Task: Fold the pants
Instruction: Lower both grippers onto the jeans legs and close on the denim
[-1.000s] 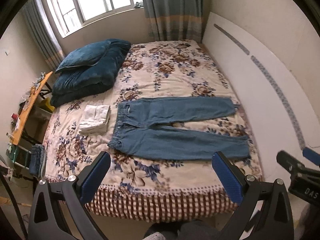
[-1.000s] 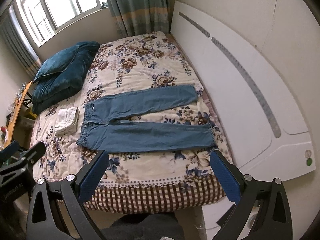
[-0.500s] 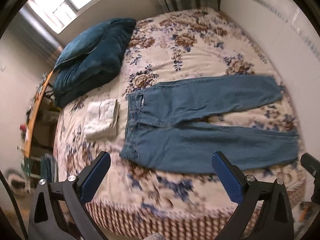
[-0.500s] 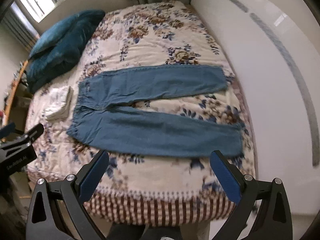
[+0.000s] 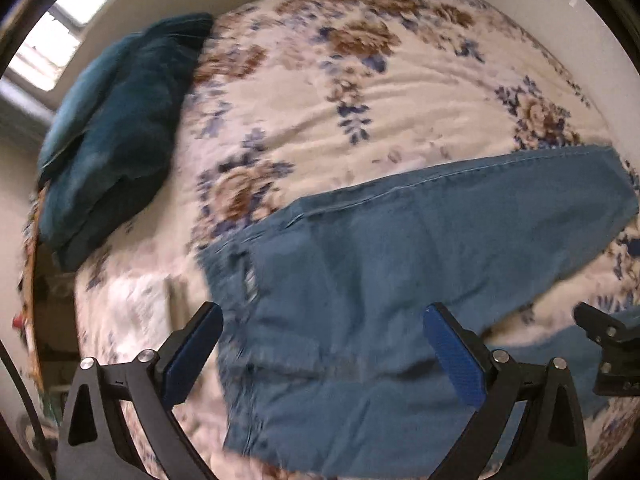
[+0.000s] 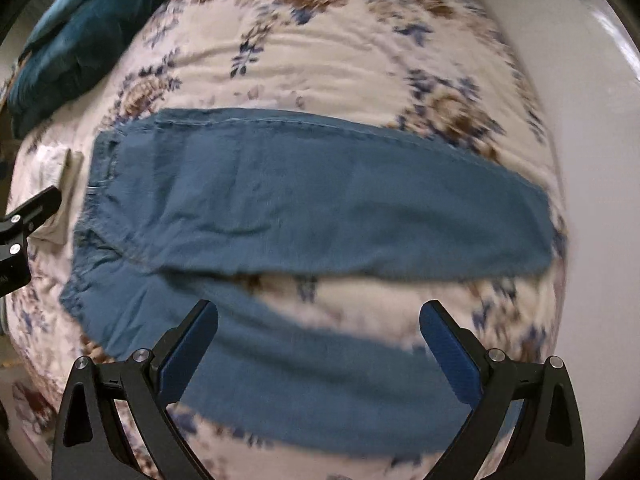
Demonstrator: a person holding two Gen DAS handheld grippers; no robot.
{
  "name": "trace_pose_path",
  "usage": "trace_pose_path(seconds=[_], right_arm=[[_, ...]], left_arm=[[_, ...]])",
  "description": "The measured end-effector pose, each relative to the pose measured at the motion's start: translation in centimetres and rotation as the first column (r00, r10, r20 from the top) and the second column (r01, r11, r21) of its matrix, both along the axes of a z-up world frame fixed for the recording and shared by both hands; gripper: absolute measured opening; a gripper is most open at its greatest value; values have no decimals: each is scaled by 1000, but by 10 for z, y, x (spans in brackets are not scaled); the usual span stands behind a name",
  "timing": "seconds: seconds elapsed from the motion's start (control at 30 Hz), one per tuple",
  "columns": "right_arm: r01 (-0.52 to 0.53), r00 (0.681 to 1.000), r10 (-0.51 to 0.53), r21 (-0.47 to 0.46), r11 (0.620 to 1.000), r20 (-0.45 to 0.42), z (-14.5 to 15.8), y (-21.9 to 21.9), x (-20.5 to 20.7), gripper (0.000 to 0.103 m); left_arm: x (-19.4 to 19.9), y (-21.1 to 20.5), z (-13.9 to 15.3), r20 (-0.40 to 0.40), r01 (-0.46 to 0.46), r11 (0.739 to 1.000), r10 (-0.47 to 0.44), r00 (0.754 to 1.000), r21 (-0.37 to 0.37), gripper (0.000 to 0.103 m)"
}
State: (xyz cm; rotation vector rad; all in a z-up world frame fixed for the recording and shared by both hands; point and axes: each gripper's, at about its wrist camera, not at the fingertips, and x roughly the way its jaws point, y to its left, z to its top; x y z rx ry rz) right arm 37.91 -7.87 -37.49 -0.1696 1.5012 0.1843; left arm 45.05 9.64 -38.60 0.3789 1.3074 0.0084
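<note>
Above the pants (image 5: pixel 380 280), left claw (image 5: pixel 324 356) spread wide, right claw (image 6: pixel 320 352) likewise

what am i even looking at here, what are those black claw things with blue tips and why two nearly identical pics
There is no robot: a person holds a two-finger gripper in each hand, and each carries a wide-angle camera looking forward along its fingers. That gives two similar pictures, bent by the lens.

One picture is from the left gripper, the other from the right gripper. The black arms with blue pads are the fingers. Both grippers are open and hold nothing.

Below them is a bed with a floral cover. A pair of blue jeans lies flat on it, legs spread apart, not yet folded. Beside the waistband is a small folded pale cloth, and farther back a dark teal quilt. The pictures are somewhat blurred.
</note>
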Motion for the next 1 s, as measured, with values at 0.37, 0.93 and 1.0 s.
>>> trace_pose_path(seconds=[0.37, 0.93, 1.0], right_arm=[[-429, 898, 424, -21, 903, -117, -122, 49, 153, 102], [-627, 729, 626, 97, 773, -278, -190, 34, 210, 64], [-650, 719, 651, 95, 754, -243, -175, 26, 206, 38]], left_arm=[[120, -27, -135, -306, 280, 956, -293, 906, -87, 77], [128, -38, -170, -456, 439, 857, -515, 726, -269, 58], [121, -44, -165, -443, 456, 855, -519, 731, -248, 30]])
